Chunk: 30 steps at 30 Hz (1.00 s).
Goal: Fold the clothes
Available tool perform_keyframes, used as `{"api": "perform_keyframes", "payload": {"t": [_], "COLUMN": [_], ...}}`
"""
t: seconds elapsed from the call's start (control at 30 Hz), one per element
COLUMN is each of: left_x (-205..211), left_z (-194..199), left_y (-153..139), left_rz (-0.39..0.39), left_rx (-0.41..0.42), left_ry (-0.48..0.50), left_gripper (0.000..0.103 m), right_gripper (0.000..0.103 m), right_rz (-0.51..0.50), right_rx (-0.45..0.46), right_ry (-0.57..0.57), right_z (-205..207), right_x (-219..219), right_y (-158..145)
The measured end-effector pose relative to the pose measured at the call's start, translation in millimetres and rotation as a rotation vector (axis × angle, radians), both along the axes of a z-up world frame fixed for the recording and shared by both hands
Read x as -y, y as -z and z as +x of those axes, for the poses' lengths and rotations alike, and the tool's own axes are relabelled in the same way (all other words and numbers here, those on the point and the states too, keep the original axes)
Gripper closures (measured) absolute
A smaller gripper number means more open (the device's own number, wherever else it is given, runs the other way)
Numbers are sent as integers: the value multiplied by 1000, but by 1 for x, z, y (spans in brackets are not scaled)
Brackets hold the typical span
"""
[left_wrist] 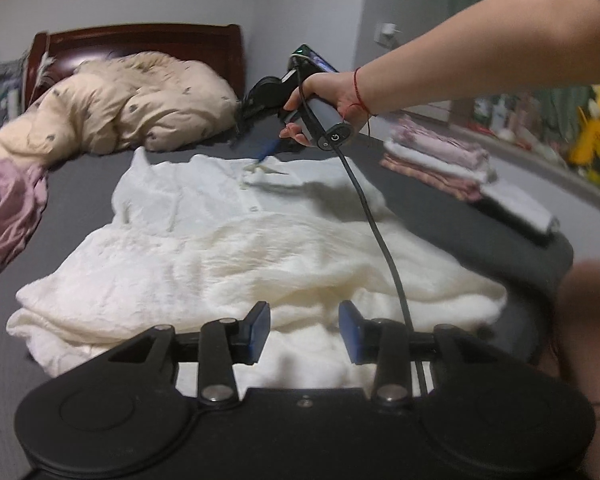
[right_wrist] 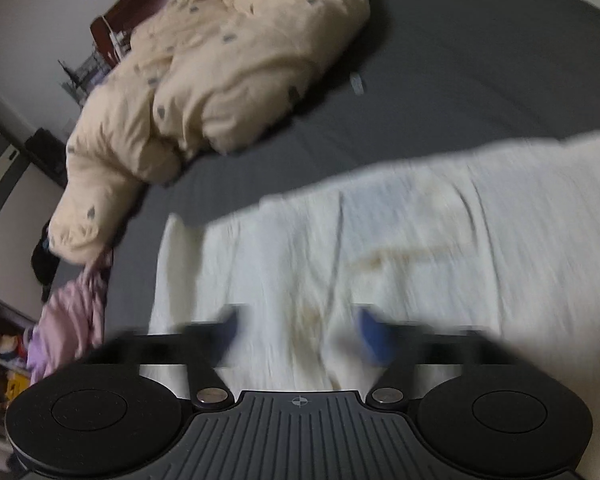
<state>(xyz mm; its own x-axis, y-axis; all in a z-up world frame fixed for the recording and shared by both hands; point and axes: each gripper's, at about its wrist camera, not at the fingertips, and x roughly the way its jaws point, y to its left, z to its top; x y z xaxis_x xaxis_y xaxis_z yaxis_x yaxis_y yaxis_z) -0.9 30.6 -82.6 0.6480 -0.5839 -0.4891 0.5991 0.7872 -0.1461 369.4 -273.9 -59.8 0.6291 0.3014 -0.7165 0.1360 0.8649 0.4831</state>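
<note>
A white button-front garment (left_wrist: 236,248) lies spread on the grey bed, collar toward the headboard and hem bunched near me. My left gripper (left_wrist: 304,328) hovers open over the hem, its blue pads apart with nothing between them. In the left wrist view a hand holds my right gripper (left_wrist: 260,156) far across at the collar; its blue tips look close to the fabric there, blurred. In the right wrist view the right gripper (right_wrist: 300,332) stands open just above the white garment (right_wrist: 400,248), motion-blurred.
A beige duvet (left_wrist: 132,108) is heaped by the dark wooden headboard (left_wrist: 140,44). A pink garment (left_wrist: 8,208) lies at the left. A stack of folded clothes (left_wrist: 440,164) sits at the right bed edge. A black cable (left_wrist: 376,232) trails from the right gripper across the garment.
</note>
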Motion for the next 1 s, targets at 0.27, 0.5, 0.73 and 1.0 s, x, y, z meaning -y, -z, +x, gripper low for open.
{"api": "perform_keyframes", "payload": {"t": [0.27, 0.5, 0.73, 1.0], "left_x": [-30, -33, -33, -36], "left_z": [31, 39, 41, 39], "left_y": [7, 13, 19, 18], "left_rz": [-80, -110, -115, -138], "left_rx": [-111, -150, -173, -177], "left_ry": [-74, -44, -34, -41], "left_gripper": [64, 63, 62, 61], "right_gripper": [42, 68, 96, 96], "right_rz": [-171, -266, -392, -442], "right_rx": [-7, -21, 23, 69], "right_ry": [-44, -128, -155, -75], "right_z": [68, 106, 111, 110], "right_x": [-7, -19, -34, -22], "right_y": [18, 54, 52, 41]}}
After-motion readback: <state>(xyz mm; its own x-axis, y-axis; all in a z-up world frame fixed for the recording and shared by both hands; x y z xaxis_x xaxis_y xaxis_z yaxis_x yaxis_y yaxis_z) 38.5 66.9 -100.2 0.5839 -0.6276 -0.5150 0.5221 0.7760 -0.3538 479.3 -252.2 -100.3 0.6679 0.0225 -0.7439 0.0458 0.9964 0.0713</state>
